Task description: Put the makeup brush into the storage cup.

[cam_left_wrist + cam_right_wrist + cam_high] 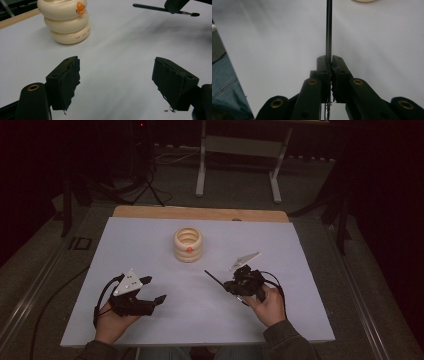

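Note:
A cream pot (188,245) made of three stacked rings, with a small orange mark on its side, stands upright at the middle of the white tabletop (150,240). In the left gripper view the pot (67,22) is at the upper left, well beyond my left gripper (116,75). That left gripper (157,289) is open and holds nothing, low over the near left of the table. My right gripper (234,285) is shut on a thin black brush (214,278). The brush handle (328,30) runs straight out past my right gripper (329,61) towards the pot. The brush (155,8) hovers above the table.
A wooden strip (200,213) borders the table's far edge. Beyond it on the dark floor stand a white-legged frame (239,150) and cables (150,185). Blue trousers (224,82) lie off the table's near edge. Open tabletop lies between the two grippers.

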Available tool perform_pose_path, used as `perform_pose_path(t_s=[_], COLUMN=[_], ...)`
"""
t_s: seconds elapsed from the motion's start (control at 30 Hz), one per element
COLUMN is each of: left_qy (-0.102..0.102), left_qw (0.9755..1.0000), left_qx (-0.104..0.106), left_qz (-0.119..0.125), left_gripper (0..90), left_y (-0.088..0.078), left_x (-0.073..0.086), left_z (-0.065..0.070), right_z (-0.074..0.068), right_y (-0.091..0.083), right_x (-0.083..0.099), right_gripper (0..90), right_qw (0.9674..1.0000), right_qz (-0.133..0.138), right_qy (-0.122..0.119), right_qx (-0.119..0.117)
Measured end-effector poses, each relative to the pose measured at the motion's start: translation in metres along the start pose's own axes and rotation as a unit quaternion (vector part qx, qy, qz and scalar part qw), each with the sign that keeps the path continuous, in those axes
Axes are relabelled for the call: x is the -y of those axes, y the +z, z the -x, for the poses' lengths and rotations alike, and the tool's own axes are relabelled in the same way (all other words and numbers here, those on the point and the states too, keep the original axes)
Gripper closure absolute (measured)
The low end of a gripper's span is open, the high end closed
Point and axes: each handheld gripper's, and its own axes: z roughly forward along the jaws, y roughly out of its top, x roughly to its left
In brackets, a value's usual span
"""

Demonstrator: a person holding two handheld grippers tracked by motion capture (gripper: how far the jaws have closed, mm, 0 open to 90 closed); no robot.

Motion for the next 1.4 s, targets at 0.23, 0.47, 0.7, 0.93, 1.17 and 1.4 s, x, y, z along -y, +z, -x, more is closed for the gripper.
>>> perform_pose_path(t_s=[0.23, 0.47, 0.7, 0.93, 1.17, 1.4], left_qy=[0.017, 0.054, 0.106, 0.158, 0.194, 0.220], left_qw=[0.9998, 0.9976, 0.9908, 0.9783, 0.9610, 0.9386], left_qx=[0.012, 0.041, 0.074, 0.106, 0.148, 0.194], left_qz=[-0.002, -0.014, -0.039, -0.083, -0.130, -0.182], left_gripper=[23.9, 25.7, 32.0, 38.7, 47.4, 56.6], left_y=[0.001, 0.006, 0.016, 0.030, 0.046, 0.058], left_x=[-0.003, -0.015, -0.031, -0.045, -0.054, -0.054], left_z=[0.004, 0.011, 0.019, 0.030, 0.041, 0.047], right_z=[-0.015, -0.022, -0.032, -0.044, -0.054, -0.063], right_y=[0.004, 0.011, 0.020, 0.027, 0.030, 0.032], right_x=[-0.001, -0.001, -0.004, -0.008, -0.011, -0.011], right_gripper=[85.6, 85.6, 85.5, 85.5, 85.5, 85.5], right_qw=[0.9992, 0.9965, 0.9927, 0.9881, 0.9835, 0.9791], right_qz=[-0.006, -0.013, -0.023, -0.032, -0.039, -0.044], right_qy=[-0.032, -0.062, -0.089, -0.110, -0.130, -0.151], right_qx=[-0.022, -0.055, -0.079, -0.103, -0.120, -0.129])
